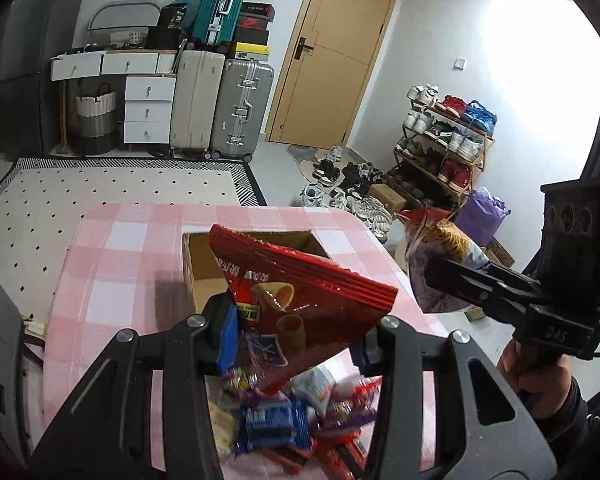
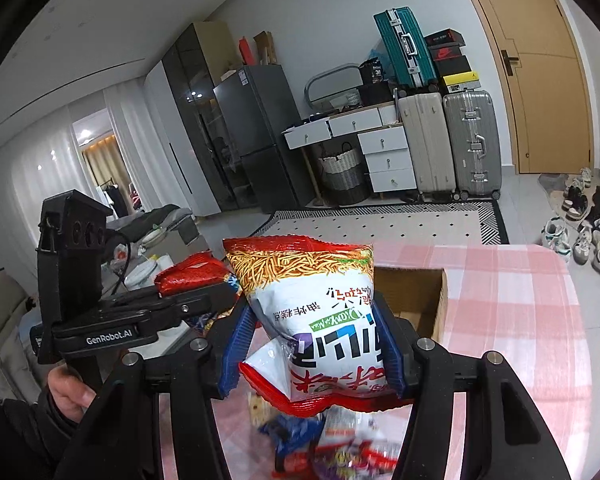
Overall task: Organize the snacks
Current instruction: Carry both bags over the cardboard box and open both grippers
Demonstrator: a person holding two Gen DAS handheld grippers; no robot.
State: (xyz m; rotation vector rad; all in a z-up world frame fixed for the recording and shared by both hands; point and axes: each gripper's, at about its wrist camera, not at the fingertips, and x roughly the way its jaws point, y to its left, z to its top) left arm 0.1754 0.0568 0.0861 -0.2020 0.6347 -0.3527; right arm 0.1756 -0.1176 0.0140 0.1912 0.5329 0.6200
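My left gripper [image 1: 296,340] is shut on a red snack bag [image 1: 300,296] and holds it up in front of an open cardboard box [image 1: 200,264] on the pink checked table. My right gripper [image 2: 312,344] is shut on a white and red noodle-snack bag [image 2: 312,300], held above the table near the same box [image 2: 416,296]. A pile of small snack packets [image 1: 284,420] lies on the table below both grippers; it shows in the right wrist view too [image 2: 340,444]. Each gripper appears in the other's view, the right [image 1: 460,280] and the left [image 2: 204,304].
The pink checked tablecloth [image 1: 120,264] covers the table. Beyond it lie a dotted rug [image 1: 120,184], suitcases [image 1: 240,108], white drawers [image 1: 148,108], a door [image 1: 332,60] and a shoe rack [image 1: 448,140] with shoes on the floor. A fridge [image 2: 256,128] stands at the left.
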